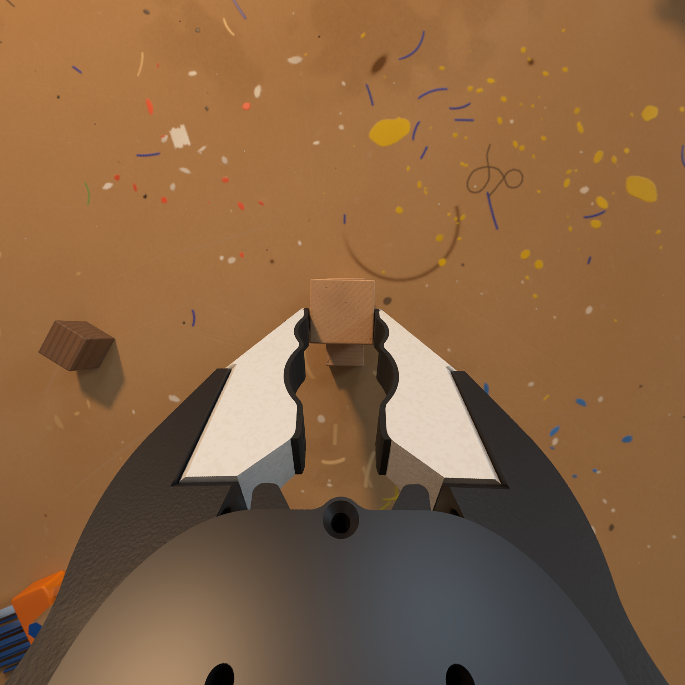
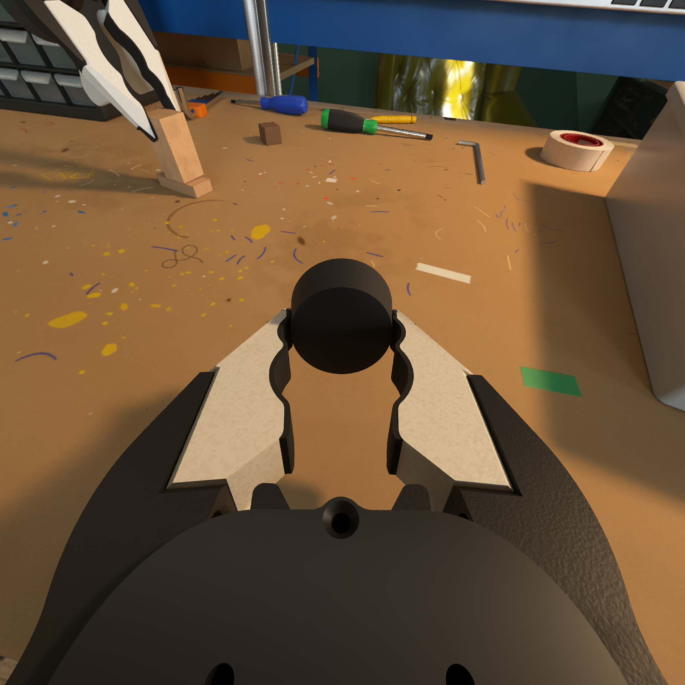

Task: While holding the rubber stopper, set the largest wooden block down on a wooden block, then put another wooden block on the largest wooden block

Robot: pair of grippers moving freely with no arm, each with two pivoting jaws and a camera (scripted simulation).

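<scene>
My left gripper [image 1: 341, 326] is shut on the top end of the tall light wooden block [image 1: 341, 309], seen from above. That block stands on a flat light wooden block [image 1: 344, 355] on the bench. In the right wrist view the tall block [image 2: 177, 148] rests on the flat block [image 2: 187, 185] at the far left, with the left gripper [image 2: 163, 122] on its top. A small dark wooden block [image 1: 76, 344] lies to the left; it also shows in the right wrist view [image 2: 270, 133]. My right gripper [image 2: 341, 326] is shut on the black rubber stopper [image 2: 341, 315], held above the bench.
Screwdrivers, blue [image 2: 283, 103] and green-black [image 2: 356, 122], lie at the far edge. A hex key [image 2: 476, 159] and a roll of tape [image 2: 576, 150] lie at the right. A grey box [image 2: 652, 230] stands at the right edge. An orange tool [image 1: 35, 596] lies at lower left.
</scene>
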